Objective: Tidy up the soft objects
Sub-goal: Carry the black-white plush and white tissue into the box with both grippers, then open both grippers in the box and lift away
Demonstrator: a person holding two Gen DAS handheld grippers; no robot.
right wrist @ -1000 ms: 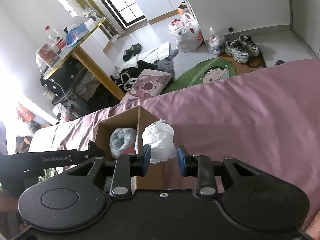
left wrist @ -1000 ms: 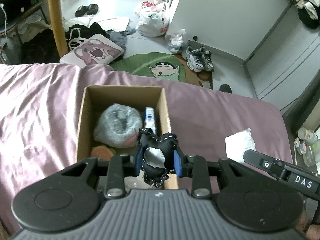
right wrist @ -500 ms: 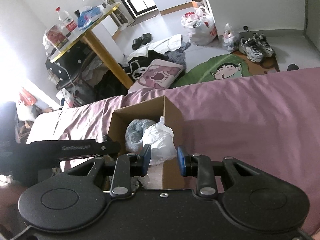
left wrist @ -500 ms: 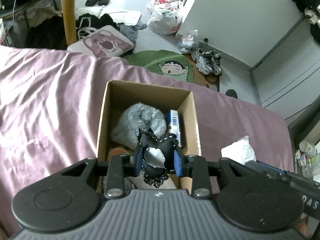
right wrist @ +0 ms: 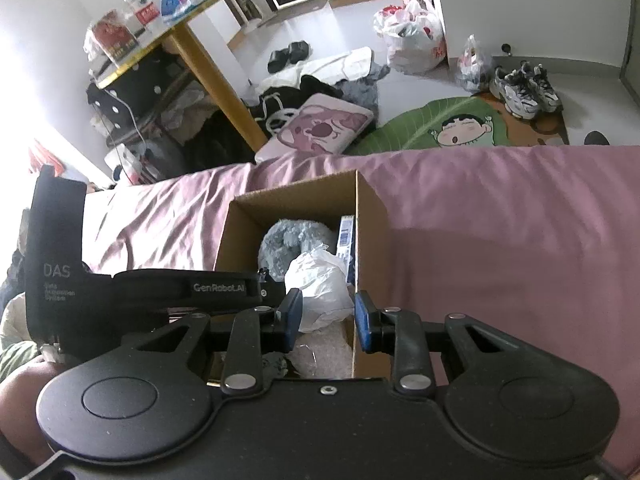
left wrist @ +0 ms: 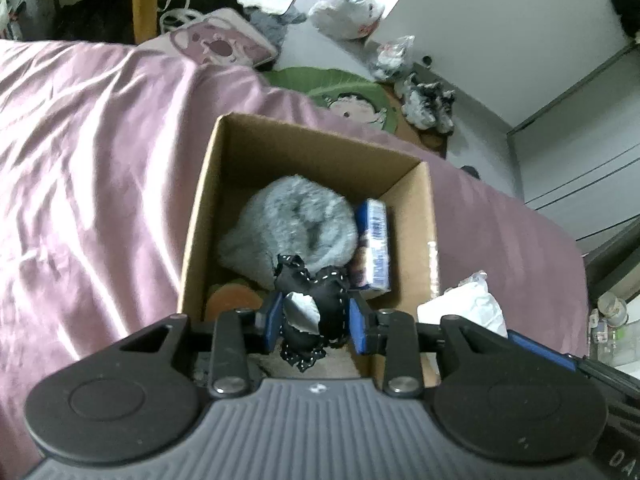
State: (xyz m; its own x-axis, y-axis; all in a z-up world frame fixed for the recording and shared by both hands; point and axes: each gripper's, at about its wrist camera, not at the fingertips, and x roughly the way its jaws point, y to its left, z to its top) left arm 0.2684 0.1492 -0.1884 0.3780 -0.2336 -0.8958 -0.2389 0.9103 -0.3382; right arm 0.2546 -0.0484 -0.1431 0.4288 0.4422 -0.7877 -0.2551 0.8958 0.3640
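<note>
An open cardboard box (left wrist: 429,216) sits on the purple bedsheet (left wrist: 88,168). Inside lie a grey fluffy item (left wrist: 294,220), a blue-and-white packet (left wrist: 375,246) and something orange (left wrist: 232,300). My left gripper (left wrist: 314,318) is shut on a small black fabric piece with white stitching (left wrist: 328,304), held over the box's near end. My right gripper (right wrist: 326,316) is shut on a crumpled white plastic bag (right wrist: 320,284), which hangs just inside the box's right wall (right wrist: 370,232). The left gripper's black body (right wrist: 160,288) reaches in from the left in the right wrist view.
Beyond the bed's far edge the floor holds a pink cushion (right wrist: 324,128), a green cartoon mat (right wrist: 440,128), sneakers (right wrist: 524,88), plastic bags (right wrist: 414,40) and a table with a yellow leg (right wrist: 216,84). Open bedsheet (right wrist: 500,220) lies right of the box.
Both grippers have come closer to and higher over the box, each still holding its item. The white bag has moved from beside the box to over its right side.
</note>
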